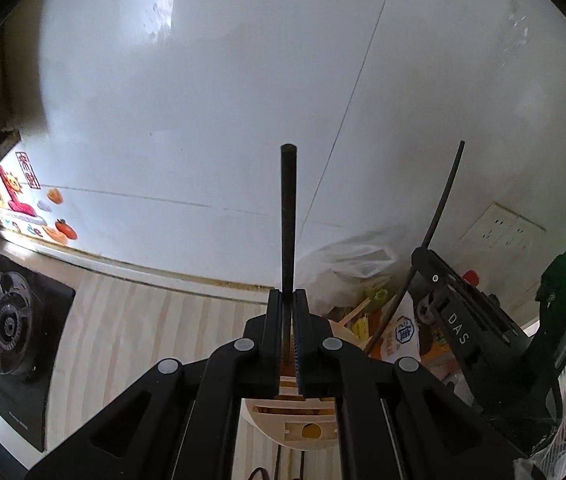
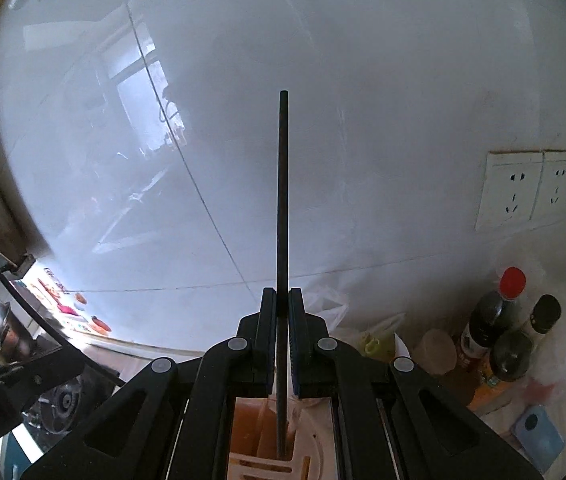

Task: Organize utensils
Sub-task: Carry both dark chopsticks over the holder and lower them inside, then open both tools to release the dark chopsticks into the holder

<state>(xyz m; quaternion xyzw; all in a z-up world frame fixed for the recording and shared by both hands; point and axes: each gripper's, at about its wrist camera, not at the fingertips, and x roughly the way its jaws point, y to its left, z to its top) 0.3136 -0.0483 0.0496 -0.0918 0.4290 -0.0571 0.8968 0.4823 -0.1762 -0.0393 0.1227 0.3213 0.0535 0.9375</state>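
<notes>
Our left tool [image 1: 288, 300] is clamped on a dark chopstick [image 1: 288, 216], standing upright at frame centre. Below it, bottom centre, sits the pale holder [image 1: 303, 428] with its slots, so we judge the stick is held vertical to drop straight in. Our right tool [image 2: 282, 300] pinches a second chopstick [image 2: 283, 192] the same way, its lower end down in the holder [image 2: 267, 464]. Outward now: stove [image 1: 7, 320] lower left on the tabletop [image 1: 143, 320], bottles [image 2: 495, 320] lower right, sockets [image 2: 511, 188] on the wall [image 1: 223, 100] behind.
</notes>
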